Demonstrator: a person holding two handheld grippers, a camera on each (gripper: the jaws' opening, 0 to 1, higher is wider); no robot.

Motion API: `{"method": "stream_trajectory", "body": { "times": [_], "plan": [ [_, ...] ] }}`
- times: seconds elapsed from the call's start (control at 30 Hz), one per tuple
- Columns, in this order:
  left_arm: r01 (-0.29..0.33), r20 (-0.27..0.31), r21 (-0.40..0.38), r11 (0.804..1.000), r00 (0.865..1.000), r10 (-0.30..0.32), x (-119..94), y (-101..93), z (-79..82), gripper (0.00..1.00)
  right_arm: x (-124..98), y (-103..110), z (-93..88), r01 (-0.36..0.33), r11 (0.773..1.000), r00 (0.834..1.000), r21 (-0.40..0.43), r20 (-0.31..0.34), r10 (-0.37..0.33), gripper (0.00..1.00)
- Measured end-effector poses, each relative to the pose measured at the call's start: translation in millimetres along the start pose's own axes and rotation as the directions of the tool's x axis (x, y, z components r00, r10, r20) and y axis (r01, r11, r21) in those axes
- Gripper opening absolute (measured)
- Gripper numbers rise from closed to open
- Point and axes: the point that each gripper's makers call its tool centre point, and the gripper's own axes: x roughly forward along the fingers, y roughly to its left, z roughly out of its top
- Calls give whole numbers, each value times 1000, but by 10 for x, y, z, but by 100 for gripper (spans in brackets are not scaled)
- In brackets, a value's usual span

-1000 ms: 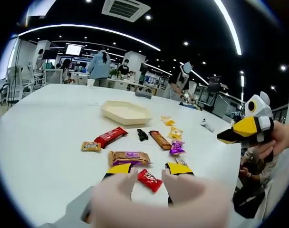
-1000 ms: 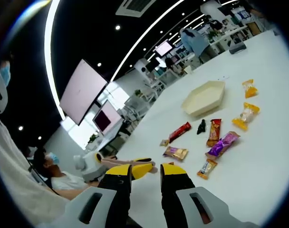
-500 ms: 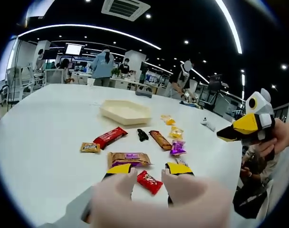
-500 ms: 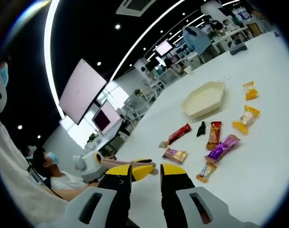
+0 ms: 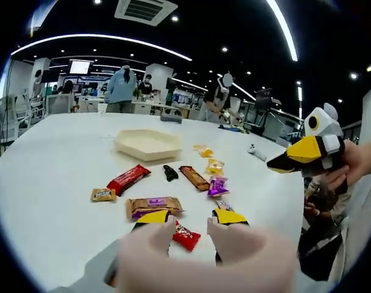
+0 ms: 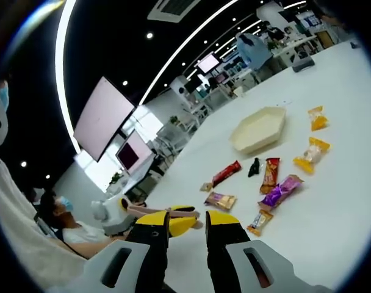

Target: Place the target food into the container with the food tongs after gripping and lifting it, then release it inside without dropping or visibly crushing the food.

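Note:
A beige hexagonal tray (image 5: 147, 144) (image 6: 259, 129) sits on the white table (image 5: 45, 183), with wrapped snacks spread in front of it. My left gripper (image 5: 191, 218) is open low over the table, and a small red packet (image 5: 185, 236) lies on the table between its yellow tips. A brown packet with a purple label (image 5: 154, 206) lies just beyond the left tip. My right gripper (image 6: 187, 220) is open and empty, held off the table's edge. A hand holds it at the right of the left gripper view (image 5: 295, 157). The left gripper (image 6: 173, 212) comes into the right gripper view from the left.
Between gripper and tray lie a red bar (image 5: 128, 179), a small orange packet (image 5: 103, 195), a black piece (image 5: 169, 173), an orange-brown bar (image 5: 193, 177), a purple packet (image 5: 218, 187) and yellow packets (image 5: 215, 166). People stand at desks beyond the table. A seated person (image 6: 69, 232) is near.
The left view has shifted, so the snacks sit lower and further left and the red packet lies nearer the jaws. The right gripper has edged left in that view. Both grippers stay open.

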Motion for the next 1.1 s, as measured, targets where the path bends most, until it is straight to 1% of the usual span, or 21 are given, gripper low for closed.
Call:
{"method": "stream_trajectory", "body": {
  "times": [0.2,0.43,0.6,0.8,1.1],
  "plan": [
    [-28,-3,-15,999,1000,28,4,95,15,26,14,1,63,6,1000,1000,-1,20,-6,23],
    [-70,-19,-33,997,997,70,-11,172,-24,26,39,19,31,4,1000,1000,-11,1,-4,23],
    [-90,-35,-39,995,995,88,-1,192,-67,26,34,13,21,9,1000,1000,-9,-3,-9,23],
    [-89,-39,-47,995,995,87,16,186,-83,26,11,-9,26,18,1000,1000,-5,1,-18,23],
    [-96,-50,-28,995,994,95,26,202,-111,26,0,-30,25,26,1000,1000,2,7,-26,23]
  ]
}}
